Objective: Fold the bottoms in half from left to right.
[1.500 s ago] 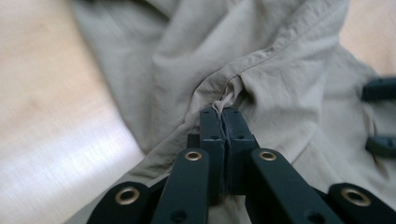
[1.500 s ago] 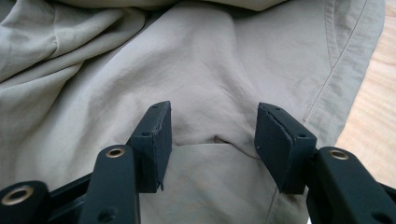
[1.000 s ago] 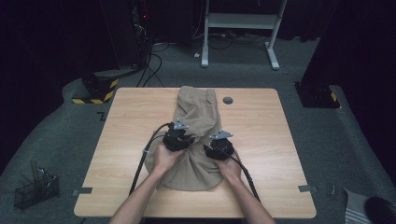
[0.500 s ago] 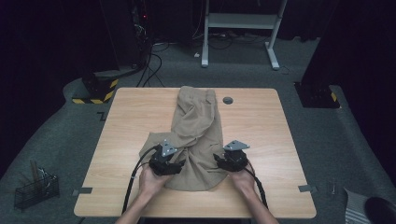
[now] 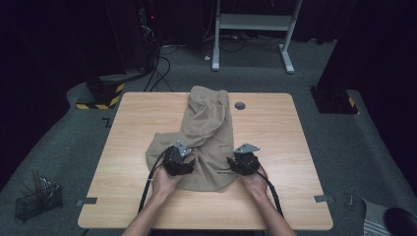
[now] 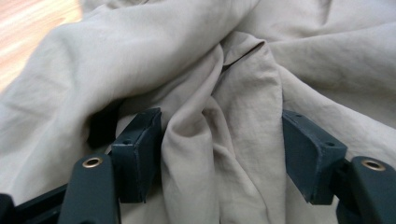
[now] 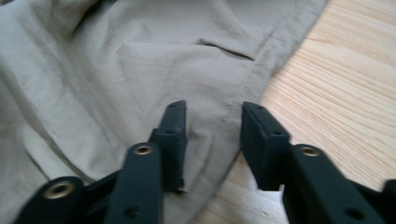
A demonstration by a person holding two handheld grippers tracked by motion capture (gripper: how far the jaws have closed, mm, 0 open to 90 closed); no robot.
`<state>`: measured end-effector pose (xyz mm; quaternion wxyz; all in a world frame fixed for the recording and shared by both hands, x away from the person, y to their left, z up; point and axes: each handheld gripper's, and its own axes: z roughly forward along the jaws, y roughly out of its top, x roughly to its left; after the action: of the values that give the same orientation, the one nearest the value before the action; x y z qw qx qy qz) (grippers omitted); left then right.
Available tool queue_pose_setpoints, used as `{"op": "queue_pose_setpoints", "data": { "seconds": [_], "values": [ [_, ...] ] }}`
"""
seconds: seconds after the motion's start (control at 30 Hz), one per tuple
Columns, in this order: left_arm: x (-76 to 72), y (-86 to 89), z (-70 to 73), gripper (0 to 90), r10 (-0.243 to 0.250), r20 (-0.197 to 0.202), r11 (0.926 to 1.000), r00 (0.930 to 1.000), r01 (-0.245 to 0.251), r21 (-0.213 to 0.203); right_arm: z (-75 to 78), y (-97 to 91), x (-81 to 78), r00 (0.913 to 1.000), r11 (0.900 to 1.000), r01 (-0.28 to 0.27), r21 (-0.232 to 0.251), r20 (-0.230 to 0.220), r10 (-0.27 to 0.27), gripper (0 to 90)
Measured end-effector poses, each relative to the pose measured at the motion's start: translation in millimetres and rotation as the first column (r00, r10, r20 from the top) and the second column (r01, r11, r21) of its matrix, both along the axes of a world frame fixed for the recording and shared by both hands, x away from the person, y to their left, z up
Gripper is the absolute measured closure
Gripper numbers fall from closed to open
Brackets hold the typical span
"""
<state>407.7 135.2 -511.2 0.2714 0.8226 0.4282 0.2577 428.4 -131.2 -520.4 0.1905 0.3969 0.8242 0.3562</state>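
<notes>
Beige trousers lie crumpled down the middle of the wooden table. My left gripper rests on their near left part. In the left gripper view its jaws stand wide and have just been opening; a raised fold of cloth lies between them, unpinched. My right gripper sits at the trousers' near right edge. In the right gripper view its jaws have just been closing and straddle the stitched edge seam, with a gap still on both sides.
A small grey disc sits in the tabletop beside the trousers' far end. Bare wood runs to the right of the seam. On the floor stand a black wire basket at the left and a white desk frame behind.
Both hands have drawn apart and back toward the near edge. The left jaws have let go of the cloth, which now spreads out to the left. The right jaws have narrowed.
</notes>
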Motion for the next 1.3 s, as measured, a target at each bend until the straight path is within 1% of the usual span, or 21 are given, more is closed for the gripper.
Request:
{"op": "queue_pose_setpoints", "data": {
  "seconds": [0.03,0.07,0.1,0.17,0.23,0.33,0.37,0.47,0.57,0.67,0.77,0.83,0.93,1.0,1.03,1.07,1.1,1.17,1.2,1.27,1.3],
  "values": [
    [-6.1,0.6,1.3,32.4,-0.009,0.005,1.0000,0.9999,0.009,0.000,2.4,-4.3,-3.6,1.0000,0.9997,0.002,0.026,-0.002,-0.002,57.8],
    [-15.0,1.7,1.9,32.8,-0.024,0.020,0.9997,0.9995,0.024,0.002,5.5,-9.9,-9.7,1.0000,0.9988,0.005,0.048,0.008,-0.005,57.8],
    [-19.6,2.3,1.8,33.5,-0.029,0.021,0.9995,0.9993,0.029,0.009,9.4,-17.5,-18.5,0.9998,0.9975,0.007,0.070,0.019,-0.008,57.9],
    [-27.6,4.7,-1.0,33.3,-0.032,0.015,0.9990,0.9994,0.032,0.031,13.0,-29.4,-30.1,0.9996,0.9967,0.006,0.081,0.027,-0.008,59.9],
    [-30.5,8.7,-2.6,33.2,-0.026,0.020,0.9996,0.9995,0.026,0.011,12.6,-37.5,-36.8,0.9999,0.9965,0.007,0.083,0.010,-0.008,63.0],
    [-32.9,9.8,-3.9,33.2,-0.017,0.031,0.9999,0.9994,0.017,0.001,8.7,-40.6,-40.0,1.0000,0.9978,0.004,0.066,-0.002,-0.003,66.1],
    [-33.4,9.7,-4.3,33.5,-0.016,0.034,0.9999,0.9993,0.016,-0.001,5.7,-39.5,-39.7,0.9999,0.9982,0.003,0.060,-0.015,-0.002,66.6],
    [-35.4,9.4,-4.8,33.5,-0.017,0.041,0.9999,0.9990,0.017,0.001,-1.6,-33.5,-39.2,0.9995,0.9987,-0.008,0.049,-0.030,0.009,66.7],
    [-35.6,11.3,-5.5,33.5,-0.016,0.037,0.9997,0.9992,0.017,-0.016,-2.4,-27.9,-39.8,0.9998,0.9993,-0.014,0.035,-0.013,0.014,68.0],
    [-35.0,13.0,-5.6,33.2,-0.013,0.031,0.9995,0.9994,0.014,-0.028,-1.6,-25.0,-42.3,0.9994,0.9994,-0.033,0.011,-0.006,0.033,74.2],
    [-36.2,13.5,-6.7,33.1,-0.006,0.037,0.9993,0.9993,0.008,-0.037,0.4,-26.3,-52.5,0.9977,0.9969,-0.066,-0.044,0.013,0.067,80.2],
    [-37.7,14.5,-7.2,33.1,-0.002,0.039,0.9991,0.9992,0.004,-0.043,1.4,-30.5,-62.2,0.9970,0.9950,-0.075,-0.067,0.017,0.076,81.0],
    [-39.8,15.7,-7.2,33.0,-0.005,0.042,0.9992,0.9991,0.007,-0.040,2.6,-38.4,-74.8,0.9963,0.9933,-0.083,-0.081,0.014,0.084,80.9],
    [-41.4,16.8,-6.9,32.9,-0.004,0.041,0.9993,0.9992,0.006,-0.037,3.5,-44.4,-82.6,0.9960,0.9933,-0.089,-0.073,-0.002,0.089,79.7],
    [-42.4,17.4,-6.4,32.9,-0.007,0.037,0.9994,0.9993,0.009,-0.033,3.8,-46.1,-84.2,0.9959,0.9937,-0.091,-0.066,-0.011,0.090,76.9],
    [-43.2,17.3,-6.1,32.9,-0.008,0.036,0.9995,0.9993,0.009,-0.030,4.5,-48.4,-85.5,0.9956,0.9944,-0.092,-0.052,-0.023,0.091,71.1],
    [-44.7,17.3,-5.3,32.9,-0.010,0.033,0.9998,0.9994,0.010,-0.019,5.3,-49.4,-85.7,0.9963,0.9954,-0.085,-0.045,-0.020,0.084,68.0],
    [-46.6,16.6,-4.4,33.5,-0.012,0.036,0.9999,0.9993,0.012,-0.005,10.7,-50.3,-82.9,0.9985,0.9985,-0.053,-0.009,0.008,0.053,63.4],
    [-47.9,16.2,-3.7,34.1,-0.011,0.039,0.9999,0.9992,0.011,-0.008,13.2,-49.8,-80.3,0.9987,0.9989,-0.046,0.007,0.022,0.046,62.3],
    [-48.7,17.7,0.5,34.7,-0.016,0.045,0.9992,0.9989,0.018,-0.036,21.5,-42.7,-70.5,0.9980,0.9986,-0.035,0.038,0.054,0.033,61.4],
    [-48.4,18.5,3.2,34.7,-0.018,0.046,0.9986,0.9988,0.020,-0.049,24.8,-37.5,-65.4,0.9968,0.9984,-0.041,0.038,0.070,0.038,61.5]
  ]
}}
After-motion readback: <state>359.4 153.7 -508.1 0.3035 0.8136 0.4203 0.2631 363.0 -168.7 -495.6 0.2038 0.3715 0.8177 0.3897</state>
